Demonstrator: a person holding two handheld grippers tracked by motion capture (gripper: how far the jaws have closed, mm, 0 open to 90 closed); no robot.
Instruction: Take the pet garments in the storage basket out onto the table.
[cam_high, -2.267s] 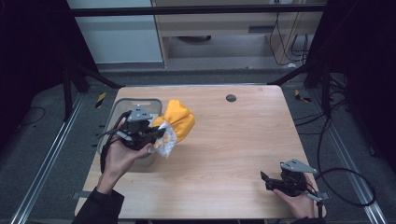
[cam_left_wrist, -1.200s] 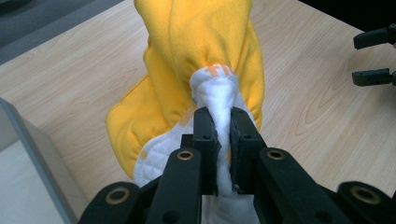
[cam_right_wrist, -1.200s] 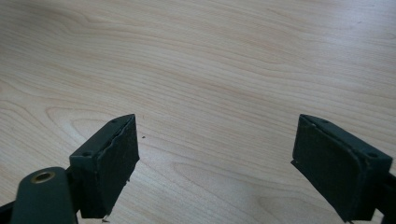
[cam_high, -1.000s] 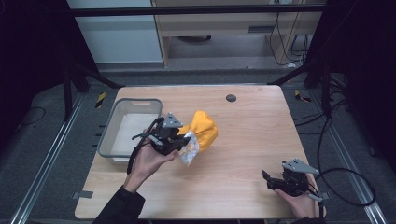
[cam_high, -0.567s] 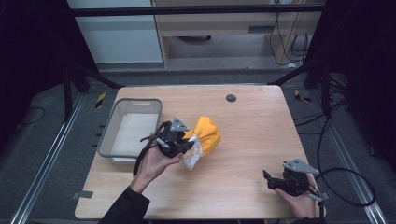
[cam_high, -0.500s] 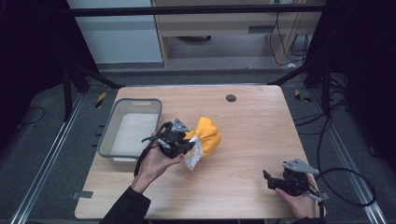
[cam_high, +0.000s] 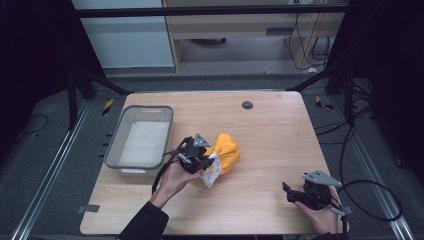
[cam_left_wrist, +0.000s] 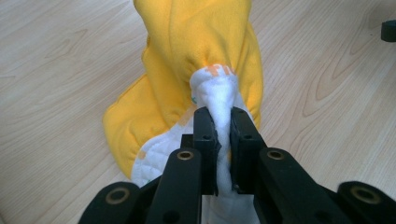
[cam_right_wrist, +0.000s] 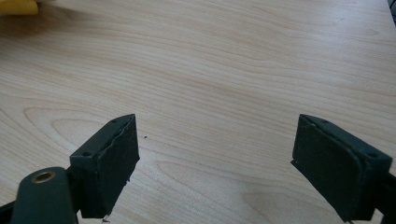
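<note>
pale wooden table (cam_high: 270, 130) over grey floor; grey bin (cam_high: 141, 141) at its left. left gripper (cam_left_wrist: 223, 123) pinches the yellow cloth (cam_high: 226, 151) mid-table beside the bin; right gripper (cam_right_wrist: 215, 163) gapes wide above bare wood.

Wooden table (cam_high: 270, 135): grey bin (cam_high: 140, 142) at its left side, small dark disc (cam_high: 247, 105) near the far edge. Left gripper (cam_high: 206, 161), held in a hand (cam_high: 172, 180), sits just right of the bin, touching a yellow and white cloth (cam_high: 223, 156) bunched at mid-table. Right gripper (cam_high: 289, 192) rests near the front right corner, well apart from the cloth, cable (cam_high: 372, 200) looping off the table's right edge.
</note>
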